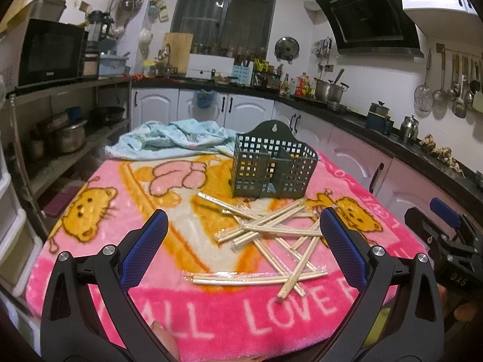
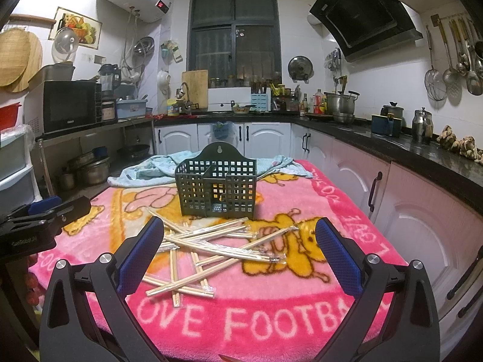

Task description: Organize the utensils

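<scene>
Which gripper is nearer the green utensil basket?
Neither clearly. The left gripper and right gripper both hover open over the chopsticks, short of the basket, about equally far.

- The blanket (image 2: 271, 316) over my desk is bright pink with white lettering, orange-yellow cartoon cats outlined in brown, and a cream panel in the middle.
- On that blanket, the holder (image 2: 215, 191) is dark green, a grid of square holes all over.
- Just in front of the holder, the chopsticks (image 2: 211, 247) are pale wood in clear glossy wrappers.
- Behind the holder, the crumpled cloth (image 1: 172, 140) is light blue with faint pink marks.
- My left tongs (image 1: 243, 227) and right tongs (image 2: 240, 236) are black with blue dimpled pads and silver screws.
</scene>
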`<action>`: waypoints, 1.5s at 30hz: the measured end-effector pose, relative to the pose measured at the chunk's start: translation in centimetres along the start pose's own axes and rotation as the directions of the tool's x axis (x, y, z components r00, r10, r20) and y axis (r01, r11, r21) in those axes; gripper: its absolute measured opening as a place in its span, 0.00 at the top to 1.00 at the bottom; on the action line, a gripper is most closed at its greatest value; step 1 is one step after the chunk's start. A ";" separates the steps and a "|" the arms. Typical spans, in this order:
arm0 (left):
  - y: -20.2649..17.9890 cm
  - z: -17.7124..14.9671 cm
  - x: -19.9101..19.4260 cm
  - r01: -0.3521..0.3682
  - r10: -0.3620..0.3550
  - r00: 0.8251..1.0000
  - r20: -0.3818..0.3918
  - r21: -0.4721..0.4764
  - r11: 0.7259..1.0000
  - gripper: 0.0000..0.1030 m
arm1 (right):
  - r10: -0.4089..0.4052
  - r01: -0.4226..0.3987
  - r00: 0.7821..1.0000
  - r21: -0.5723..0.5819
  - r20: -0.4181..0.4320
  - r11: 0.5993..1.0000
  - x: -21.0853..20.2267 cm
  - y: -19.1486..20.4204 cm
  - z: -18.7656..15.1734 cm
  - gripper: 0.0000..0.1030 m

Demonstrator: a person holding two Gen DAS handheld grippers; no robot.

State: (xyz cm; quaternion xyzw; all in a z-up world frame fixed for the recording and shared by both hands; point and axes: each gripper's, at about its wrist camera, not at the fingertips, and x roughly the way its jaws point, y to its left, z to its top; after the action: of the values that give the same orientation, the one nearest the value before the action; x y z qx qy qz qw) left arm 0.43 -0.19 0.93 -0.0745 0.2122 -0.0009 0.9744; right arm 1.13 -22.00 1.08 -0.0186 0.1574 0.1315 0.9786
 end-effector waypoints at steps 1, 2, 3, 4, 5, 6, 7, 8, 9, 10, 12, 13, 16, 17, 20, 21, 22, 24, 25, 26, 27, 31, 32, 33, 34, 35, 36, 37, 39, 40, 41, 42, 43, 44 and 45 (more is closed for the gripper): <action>0.1 0.1 0.1 0.005 -0.005 1.000 -0.010 -0.001 1.000 0.10 | 0.003 -0.003 1.000 0.000 -0.001 1.000 0.1 -0.1 0.1 0.06; 0.4 0.1 0.3 0.007 -0.007 1.000 -0.018 -0.004 1.000 0.10 | 0.007 -0.007 1.000 0.001 -0.004 1.000 0.0 -0.1 0.1 0.06; 0.8 0.4 0.5 -0.003 0.003 1.000 -0.027 -0.017 1.000 0.10 | 0.011 -0.011 1.000 0.002 -0.007 1.000 0.1 -0.3 0.2 0.06; 1.3 0.3 0.7 -0.004 0.003 1.000 -0.030 -0.028 1.000 0.10 | 0.014 -0.014 1.000 0.004 -0.010 1.000 0.4 -0.3 0.5 0.06; 2.1 0.3 0.7 -0.005 0.003 0.999 -0.034 -0.046 0.999 0.10 | 0.021 -0.021 1.000 0.007 -0.014 1.000 0.6 -0.5 0.7 0.06; 2.9 0.4 1.0 -0.018 0.015 0.999 -0.043 -0.066 0.998 0.10 | 0.025 -0.025 1.000 0.008 -0.018 1.000 0.6 -0.2 0.9 0.06; 3.6 0.4 1.1 -0.027 0.023 0.998 -0.051 -0.080 0.996 0.10 | 0.028 -0.028 0.999 0.010 -0.025 1.000 0.8 -0.4 1.0 0.06; 4.3 0.5 1.4 -0.040 0.034 0.998 -0.062 -0.096 0.995 0.10 | 0.034 -0.034 0.999 0.013 -0.036 0.999 1.1 -0.6 1.1 0.06; 4.9 0.5 1.3 -0.050 0.043 0.997 -0.067 -0.107 0.993 0.10 | 0.041 -0.041 0.998 0.015 -0.042 0.999 1.3 -0.6 1.2 0.06; 5.5 0.5 1.5 -0.055 0.046 0.996 -0.072 -0.116 0.992 0.10 | 0.049 -0.048 0.997 0.013 -0.052 0.999 1.6 -0.6 1.2 0.06; 6.6 0.6 1.7 -0.072 0.062 0.995 -0.084 -0.128 0.989 0.10 | 0.059 -0.059 0.996 0.007 -0.068 0.998 2.1 -0.8 1.4 0.06; 7.1 0.6 1.7 -0.072 0.061 0.994 -0.086 -0.132 0.989 0.10 | 0.068 -0.068 0.994 0.003 -0.082 0.998 2.5 -0.9 1.6 0.06; 8.4 0.4 1.9 -0.071 0.055 0.993 -0.106 -0.151 0.986 0.10 | 0.074 -0.077 0.992 -0.022 -0.103 0.997 3.6 -1.1 2.0 0.06; 9.0 0.3 2.2 -0.062 0.042 0.992 -0.120 -0.163 0.985 0.10 | 0.074 -0.077 0.991 -0.026 -0.111 0.997 4.1 -1.4 2.1 0.06; 10.2 -0.3 3.0 -0.057 0.027 0.986 -0.167 -0.181 0.982 0.10 | 0.070 -0.074 0.985 -0.022 -0.158 0.997 5.9 -2.3 1.7 0.06; 10.5 -0.6 3.3 -0.051 0.015 0.982 -0.188 -0.189 0.981 0.10 | 0.068 -0.072 0.982 -0.018 -0.174 0.997 6.4 -2.5 1.5 0.06; 10.7 -0.9 3.6 -0.046 0.004 0.978 -0.207 -0.203 0.978 0.10 | 0.059 -0.062 0.979 -0.010 -0.197 0.998 7.2 -3.1 1.2 0.06; 11.2 -1.7 4.7 -0.025 -0.037 0.967 -0.251 -0.240 0.970 0.10 | 0.044 -0.047 0.973 -0.005 -0.225 0.999 8.2 -3.8 0.8 0.06; 11.3 -2.1 5.2 -0.017 -0.054 0.961 -0.273 -0.250 0.968 0.11 | 0.036 -0.038 0.971 -0.001 -0.235 0.999 8.7 -4.2 0.4 0.06; 11.2 -2.4 5.4 -0.010 -0.064 0.956 -0.285 -0.253 0.967 0.16 | 0.031 -0.032 0.968 0.001 -0.247 1.000 9.2 -4.6 0.1 0.06; 11.1 -2.8 5.9 -0.004 -0.076 0.949 -0.305 -0.254 0.967 0.22 | 0.026 -0.026 0.964 0.003 -0.266 1.000 9.8 -5.0 -0.3 0.06; 10.5 -4.3 7.5 0.025 -0.128 0.919 -0.374 -0.268 0.963 0.32 | 0.020 -0.013 0.947 0.024 -0.320 1.000 11.3 -6.4 -1.7 0.06; 10.4 -4.6 7.9 0.029 -0.140 0.911 -0.389 -0.277 0.960 0.32 | 0.028 -0.018 0.942 0.032 -0.335 0.999 11.7 -6.6 -2.0 0.07; 10.5 -5.0 8.2 0.034 -0.156 0.901 -0.405 -0.293 0.955 0.33 | 0.033 -0.019 0.934 0.044 -0.356 0.999 12.2 -6.9 -2.4 0.08; 10.4 -5.2 8.5 0.035 -0.164 0.895 -0.416 -0.300 0.953 0.34 | 0.040 -0.022 0.927 0.051 -0.373 0.998 12.7 -7.2 -2.8 0.12; 10.4 -5.5 8.7 0.036 -0.170 0.889 -0.424 -0.306 0.951 0.35 | 0.047 -0.026 0.920 0.060 -0.390 0.998 13.2 -7.4 -3.2 0.17; 10.3 -5.7 9.0 0.038 -0.179 0.884 -0.433 -0.314 0.949 0.36 | 0.050 -0.025 0.914 0.067 -0.403 0.997 13.5 -7.5 -3.3 0.18; 10.3 -5.9 9.2 0.042 -0.187 0.880 -0.437 -0.320 0.946 0.37 | 0.059 -0.026 0.906 0.084 -0.420 0.996 14.0 -7.8 -3.7 0.21; 10.1 -6.1 9.6 0.045 -0.194 0.872 -0.449 -0.321 0.946 0.47 | 0.081 -0.031 0.893 0.119 -0.443 0.992 14.9 -8.2 -4.3 0.25; 10.0 -6.2 9.8 0.046 -0.195 0.869 -0.454 -0.319 0.947 0.49 | 0.090 -0.033 0.886 0.133 -0.455 0.991 15.3 -8.4 -4.5 0.30; 9.9 -6.2 9.9 0.047 -0.196 0.868 -0.455 -0.319 0.947 0.51 | 0.110 -0.041 0.876 0.156 -0.470 0.987 15.8 -8.6 -4.8 0.32; 9.9 -6.3 10.0 0.050 -0.199 0.867 -0.456 -0.318 0.947 0.54 | 0.124 -0.048 0.867 0.168 -0.483 0.985 16.2 -8.7 -5.0 0.33; 9.8 -6.3 10.0 0.053 -0.202 0.867 -0.456 -0.317 0.947 0.56 | 0.133 -0.053 0.861 0.174 -0.491 0.983 16.6 -8.7 -5.1 0.37; 9.8 -6.3 10.1 0.055 -0.203 0.865 -0.458 -0.316 0.947 0.61 | 0.142 -0.058 0.856 0.180 -0.497 0.982 16.9 -8.8 -5.2 0.40; 9.7 -6.4 10.2 0.054 -0.203 0.863 -0.463 -0.315 0.948 0.65 | 0.149 -0.063 0.851 0.184 -0.504 0.981 17.3 -8.8 -5.3 0.42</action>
State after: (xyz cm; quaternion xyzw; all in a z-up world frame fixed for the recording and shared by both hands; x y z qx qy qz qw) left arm 6.80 8.17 -10.51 -0.2284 0.4441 -0.0543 0.8647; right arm 17.66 -26.55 -9.44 0.0344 0.4245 0.1626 0.8901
